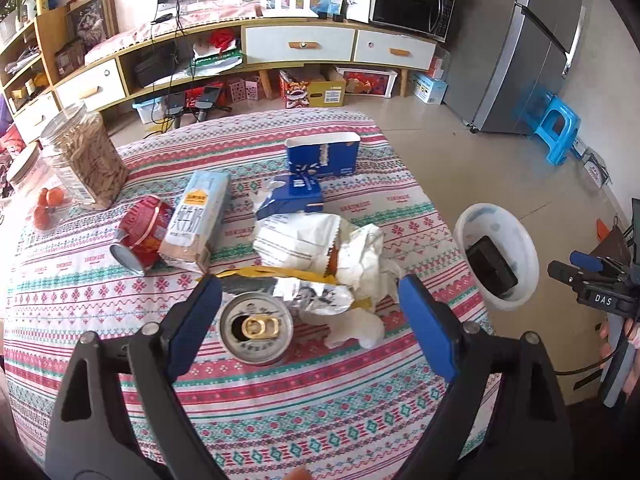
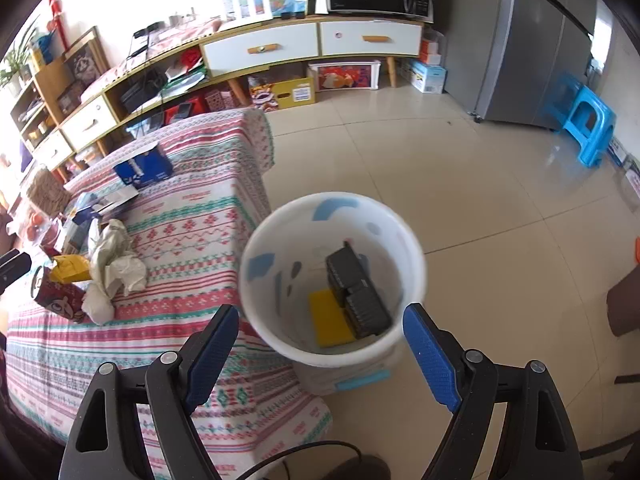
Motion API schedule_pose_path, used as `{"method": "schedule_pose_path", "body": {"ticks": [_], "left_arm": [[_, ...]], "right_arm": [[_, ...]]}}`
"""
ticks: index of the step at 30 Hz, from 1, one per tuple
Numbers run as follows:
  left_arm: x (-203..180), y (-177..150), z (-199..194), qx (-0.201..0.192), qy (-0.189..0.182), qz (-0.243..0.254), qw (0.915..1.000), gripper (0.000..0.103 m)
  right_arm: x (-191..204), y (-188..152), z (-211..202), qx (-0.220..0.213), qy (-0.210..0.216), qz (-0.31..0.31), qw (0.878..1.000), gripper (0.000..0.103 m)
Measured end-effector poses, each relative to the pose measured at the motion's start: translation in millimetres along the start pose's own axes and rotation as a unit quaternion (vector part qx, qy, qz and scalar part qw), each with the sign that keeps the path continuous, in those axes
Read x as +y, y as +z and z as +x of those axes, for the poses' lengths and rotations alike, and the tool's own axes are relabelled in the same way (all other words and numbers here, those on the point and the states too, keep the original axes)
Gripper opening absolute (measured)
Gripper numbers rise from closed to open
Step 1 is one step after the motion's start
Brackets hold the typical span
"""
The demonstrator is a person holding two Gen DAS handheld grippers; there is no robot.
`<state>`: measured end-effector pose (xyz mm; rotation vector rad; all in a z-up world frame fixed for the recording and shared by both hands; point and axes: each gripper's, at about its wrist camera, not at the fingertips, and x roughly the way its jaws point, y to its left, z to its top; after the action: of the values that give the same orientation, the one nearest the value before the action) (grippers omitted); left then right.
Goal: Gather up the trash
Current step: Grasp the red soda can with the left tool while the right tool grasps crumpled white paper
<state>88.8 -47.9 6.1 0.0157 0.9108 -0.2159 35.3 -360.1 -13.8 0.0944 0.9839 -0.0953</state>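
Patterned table [image 1: 280, 400] strewn with trash: upright opened can [image 1: 256, 330] at 6 o'clock of the heap, crumpled foil wrappers [image 1: 320, 264] just beyond at 12, red can [image 1: 142, 234] on its side at 10. Left tongs [image 1: 310, 314] spread wide over the upright can, gripping nothing. Right tongs [image 2: 320, 344] likewise apart, empty, above white bin [image 2: 256, 248] on the floor at 3 o'clock of the table.

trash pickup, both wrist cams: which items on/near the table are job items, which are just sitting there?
Job items:
- upright open can
- foil wrapper
- crumpled white bag
- tipped red can
- pale carton
- blue cartons
- white bin, already holding a black box

Lying about:
- snack jar
- blue stool
- microwave
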Motion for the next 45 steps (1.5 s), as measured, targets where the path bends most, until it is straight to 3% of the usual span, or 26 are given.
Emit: {"method": "schedule_pose_path", "body": {"ticks": [4,7,17,21,24,33,45], "left_arm": [[28,-12,5,0.012,0.006,-0.03,0.9995,0.09],[44,-16,10,0.02,-0.009,-0.062,0.9978,0.09],[41,-29,35,0.06,-0.033,-0.062,0.9957,0.089],[38,-29,51,0.078,-0.031,-0.051,0.9951,0.077],[39,-27,56,0.085,-0.032,-0.053,0.9945,0.058],[39,-25,40,0.076,-0.024,-0.037,0.9962,0.056],[66,-30,11,0.052,-0.019,-0.039,0.9977,0.056]], "right_arm": [[27,6,9,0.01,0.012,-0.019,1.0,0.086],[46,9,15,0.018,0.02,-0.034,0.999,0.086],[100,18,38,0.041,0.038,-0.07,0.996,0.086],[117,22,47,0.05,0.044,-0.077,0.995,0.086],[128,25,52,0.057,0.054,-0.078,0.994,0.086],[165,32,66,0.066,0.067,-0.093,0.991,0.087],[207,36,94,0.087,0.068,-0.114,0.987,0.087]]}}
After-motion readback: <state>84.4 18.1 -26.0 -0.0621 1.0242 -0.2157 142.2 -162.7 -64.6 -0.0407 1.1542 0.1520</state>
